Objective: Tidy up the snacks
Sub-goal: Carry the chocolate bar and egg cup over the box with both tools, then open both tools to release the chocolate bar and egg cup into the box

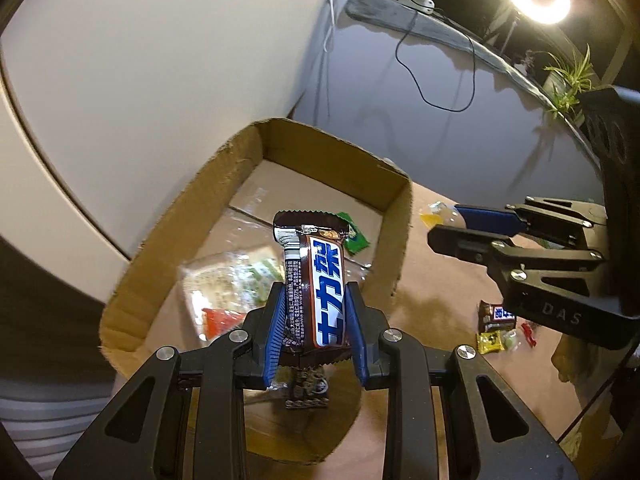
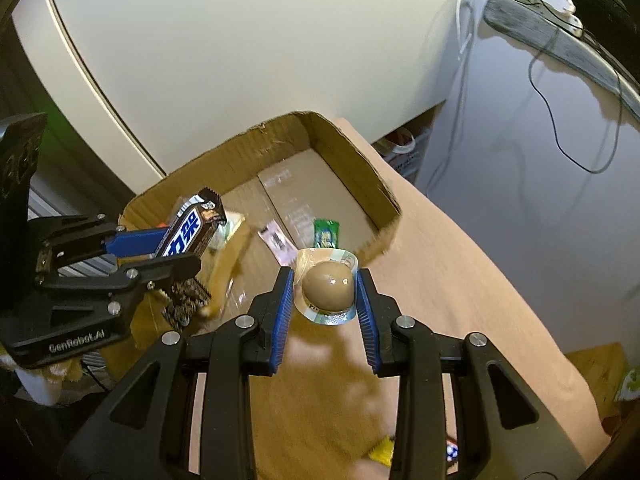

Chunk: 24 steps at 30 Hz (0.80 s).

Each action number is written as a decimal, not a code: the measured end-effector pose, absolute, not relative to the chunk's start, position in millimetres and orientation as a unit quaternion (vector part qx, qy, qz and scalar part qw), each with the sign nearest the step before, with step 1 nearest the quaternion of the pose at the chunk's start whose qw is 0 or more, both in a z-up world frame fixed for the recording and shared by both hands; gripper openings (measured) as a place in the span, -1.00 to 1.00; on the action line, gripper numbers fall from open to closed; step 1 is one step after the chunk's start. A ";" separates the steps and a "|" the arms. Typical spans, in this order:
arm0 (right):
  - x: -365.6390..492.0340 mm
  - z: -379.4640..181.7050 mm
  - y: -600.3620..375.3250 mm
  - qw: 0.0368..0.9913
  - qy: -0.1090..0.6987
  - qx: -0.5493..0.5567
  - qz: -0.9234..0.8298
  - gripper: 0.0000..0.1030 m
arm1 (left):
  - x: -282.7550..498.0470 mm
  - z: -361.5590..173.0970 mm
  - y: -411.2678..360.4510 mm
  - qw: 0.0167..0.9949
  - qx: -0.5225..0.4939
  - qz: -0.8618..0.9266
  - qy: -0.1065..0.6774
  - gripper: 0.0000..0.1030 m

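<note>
Blue-padded fingers of my left gripper (image 1: 314, 320) pinch a chocolate bar (image 1: 316, 284) upright over the cardboard box (image 1: 200, 208); my right gripper (image 2: 324, 292) pinches a sealed brown egg (image 2: 329, 284) just short of the box's near rim. Several packets already lie inside the box — a green sachet (image 2: 326, 232) among them. Beside the box, a second bar (image 1: 496, 314) and a yellow packet (image 1: 490, 341) wait on the counter (image 1: 432, 276), so I judge we're partway.
</note>
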State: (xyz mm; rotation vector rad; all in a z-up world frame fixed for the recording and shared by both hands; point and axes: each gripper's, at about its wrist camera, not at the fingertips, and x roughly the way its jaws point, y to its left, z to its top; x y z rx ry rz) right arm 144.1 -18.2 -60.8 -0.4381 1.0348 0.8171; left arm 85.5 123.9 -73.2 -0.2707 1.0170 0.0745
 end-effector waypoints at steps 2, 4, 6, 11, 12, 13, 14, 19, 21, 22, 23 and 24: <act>147.5 -62.5 -10.2 0.766 0.477 -0.205 0.379 -0.37 | 86.4 -73.1 126.3 0.865 -0.128 0.040 0.484 -0.47; 150.2 -63.8 -3.8 0.764 0.478 -0.207 0.381 -0.37 | 87.1 -73.0 128.1 0.866 -0.127 0.042 0.483 -0.47; 153.3 -65.5 2.4 0.762 0.479 -0.209 0.382 -0.37 | 87.8 -73.5 129.5 0.866 -0.125 0.043 0.482 -0.47; 159.4 -72.4 15.2 0.756 0.484 -0.216 0.384 -0.37 | 87.7 -75.7 133.6 0.866 -0.123 0.049 0.482 -0.47; 160.4 -74.1 17.4 0.755 0.485 -0.217 0.384 -0.37 | 87.5 -76.2 134.5 0.866 -0.123 0.049 0.482 -0.47; 161.1 -74.7 18.7 0.754 0.486 -0.218 0.384 -0.37 | 87.5 -76.9 135.4 0.866 -0.123 0.050 0.483 -0.47; 161.7 -75.9 20.3 0.754 0.487 -0.220 0.384 -0.37 | 87.4 -77.2 136.3 0.865 -0.123 0.050 0.483 -0.47; 162.6 -78.0 26.8 0.749 0.488 -0.223 0.388 -0.34 | 87.3 -77.6 137.4 0.865 -0.124 0.052 0.484 -0.47; 162.7 -78.1 28.6 0.749 0.487 -0.224 0.388 -0.33 | 87.4 -77.9 138.0 0.864 -0.124 0.053 0.484 -0.47; 162.7 -78.2 29.4 0.750 0.487 -0.225 0.388 -0.33 | 86.9 -77.5 138.4 0.865 -0.124 0.053 0.484 -0.46; 162.7 -78.2 30.5 0.749 0.487 -0.225 0.388 -0.33 | 86.8 -77.2 138.5 0.865 -0.124 0.053 0.483 -0.47; 162.5 -78.2 31.5 0.749 0.487 -0.226 0.389 -0.33 | 86.9 -76.7 138.5 0.865 -0.125 0.053 0.482 -0.47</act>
